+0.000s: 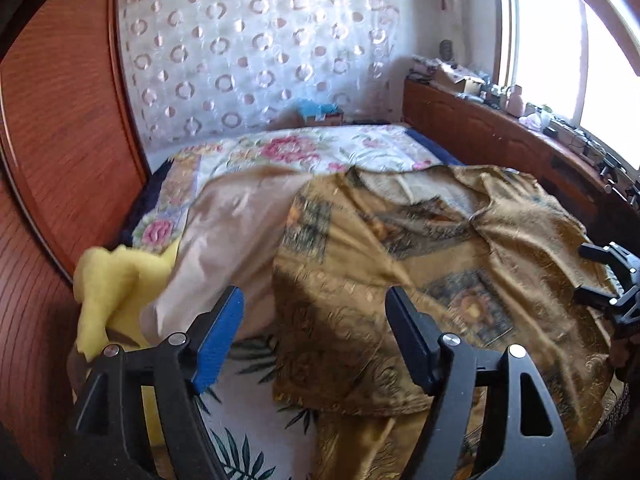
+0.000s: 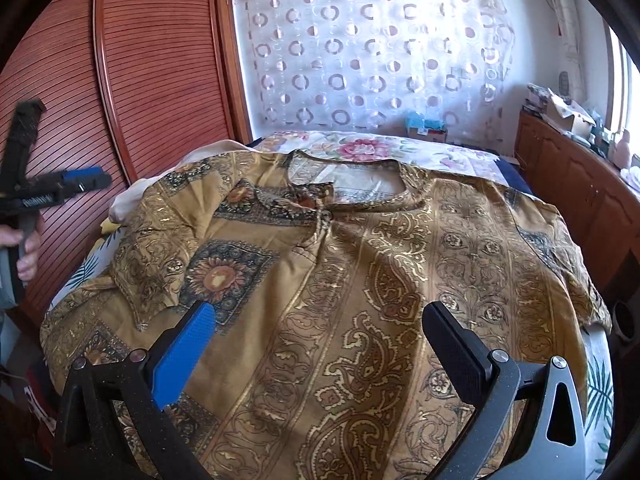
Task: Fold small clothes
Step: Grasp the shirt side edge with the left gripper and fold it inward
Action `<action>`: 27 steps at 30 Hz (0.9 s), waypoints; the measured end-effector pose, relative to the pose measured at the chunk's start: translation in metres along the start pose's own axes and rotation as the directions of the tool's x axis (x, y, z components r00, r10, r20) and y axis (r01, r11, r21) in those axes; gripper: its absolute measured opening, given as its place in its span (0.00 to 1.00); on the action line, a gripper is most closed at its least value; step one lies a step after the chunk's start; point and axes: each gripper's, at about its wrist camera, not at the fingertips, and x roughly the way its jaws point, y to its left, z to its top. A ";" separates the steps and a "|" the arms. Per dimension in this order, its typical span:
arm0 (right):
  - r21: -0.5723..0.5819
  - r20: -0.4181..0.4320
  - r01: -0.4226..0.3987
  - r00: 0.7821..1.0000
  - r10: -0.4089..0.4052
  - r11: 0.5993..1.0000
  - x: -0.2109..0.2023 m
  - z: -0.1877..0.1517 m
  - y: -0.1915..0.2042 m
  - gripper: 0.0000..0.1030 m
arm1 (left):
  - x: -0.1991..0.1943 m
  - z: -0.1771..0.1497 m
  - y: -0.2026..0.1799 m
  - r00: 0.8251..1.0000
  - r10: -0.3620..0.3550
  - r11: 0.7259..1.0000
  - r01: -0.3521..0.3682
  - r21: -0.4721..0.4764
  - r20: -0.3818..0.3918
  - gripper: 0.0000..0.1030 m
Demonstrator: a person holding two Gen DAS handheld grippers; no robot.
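A golden-brown patterned shirt [image 2: 360, 264] lies spread on the bed, collar at the far side, its left sleeve folded in over the front. It also shows in the left wrist view [image 1: 400, 248]. My left gripper [image 1: 314, 304] is open and empty, just above the shirt's left edge. It appears in the right wrist view [image 2: 86, 179] at the far left, held by a hand. My right gripper [image 2: 320, 320] is open and empty, over the shirt's lower front. It shows at the right edge of the left wrist view [image 1: 586, 272].
A pale pink garment [image 1: 224, 232] and a yellow cloth [image 1: 116, 292] lie left of the shirt. The bed has a floral cover [image 1: 304, 148]. A wooden louvred wardrobe [image 2: 132, 92] stands on the left, a wooden cabinet [image 2: 576, 184] with clutter on the right.
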 end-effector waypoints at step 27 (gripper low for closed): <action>0.006 -0.020 -0.012 1.000 0.012 1.000 0.003 -0.007 -0.004 1.00 | 0.012 -0.017 -0.025 0.996 -0.065 0.998 0.065 0.004 -0.057 0.07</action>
